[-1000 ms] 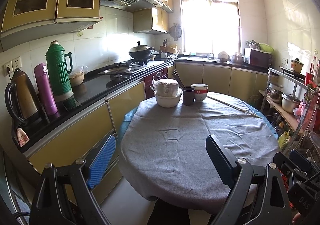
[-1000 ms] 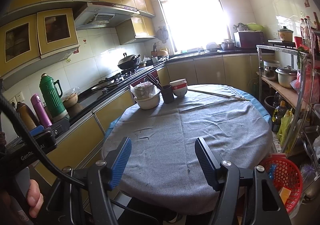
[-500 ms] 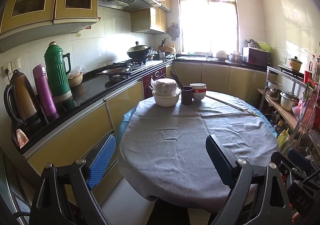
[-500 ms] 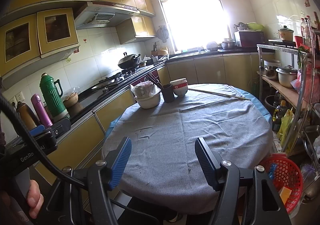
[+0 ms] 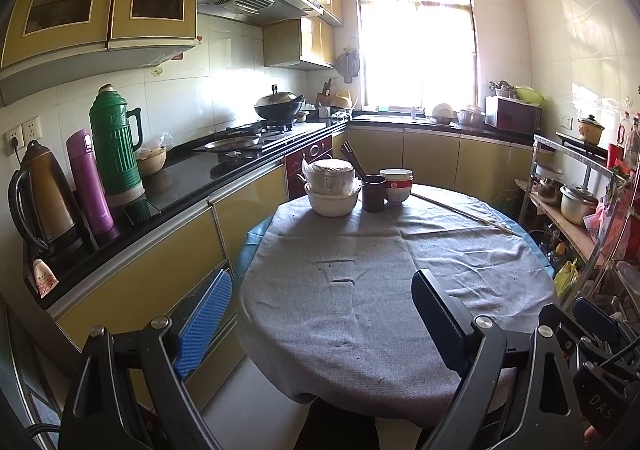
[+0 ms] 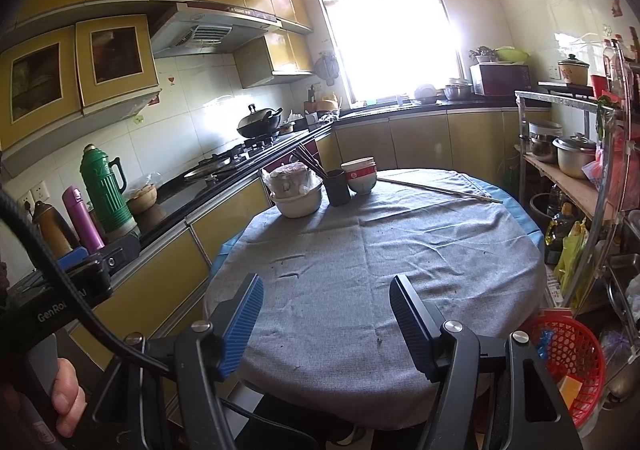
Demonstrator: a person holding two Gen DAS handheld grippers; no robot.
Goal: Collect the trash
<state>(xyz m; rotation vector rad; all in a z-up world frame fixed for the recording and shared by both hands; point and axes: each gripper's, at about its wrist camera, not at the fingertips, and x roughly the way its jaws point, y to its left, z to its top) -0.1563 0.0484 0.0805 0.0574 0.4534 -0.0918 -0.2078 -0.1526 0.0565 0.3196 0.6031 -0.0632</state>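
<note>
- Left wrist view: the left gripper (image 5: 320, 324) hangs just off the near edge of a round tabletop (image 5: 400, 270) covered with a grey cloth; its jaws are spread wide with nothing between the blue pads.
- Right wrist view: the right gripper (image 6: 326, 320) sits over the same near edge, jaws released and parted, nothing held.
- At the far side of the tabletop stand a white bowl (image 5: 332, 200) with a plastic-wrapped container stacked in it, a dark cup (image 5: 374, 192) with chopsticks leaning out of it, and a red-and-white bowl (image 5: 397, 184) just beside the cup.
- A long thin stick (image 5: 464, 212) lies on the cloth towards the far right.
- As for trash, only small dark crumbs (image 6: 378, 340) show on the cloth near the front edge and around the creases at the middle; they are too small to tell what they are.
- A red plastic basket (image 6: 568, 354) sits low to the right of the tabletop, with some scraps inside it.
- On the black counter to the left stand a green thermos (image 5: 114, 142), a purple flask (image 5: 86, 178) and a brown kettle (image 5: 40, 194), side by side.
- A person's hand (image 6: 66, 398) grips the left gripper's handle at the lower left of the right wrist view.
</note>
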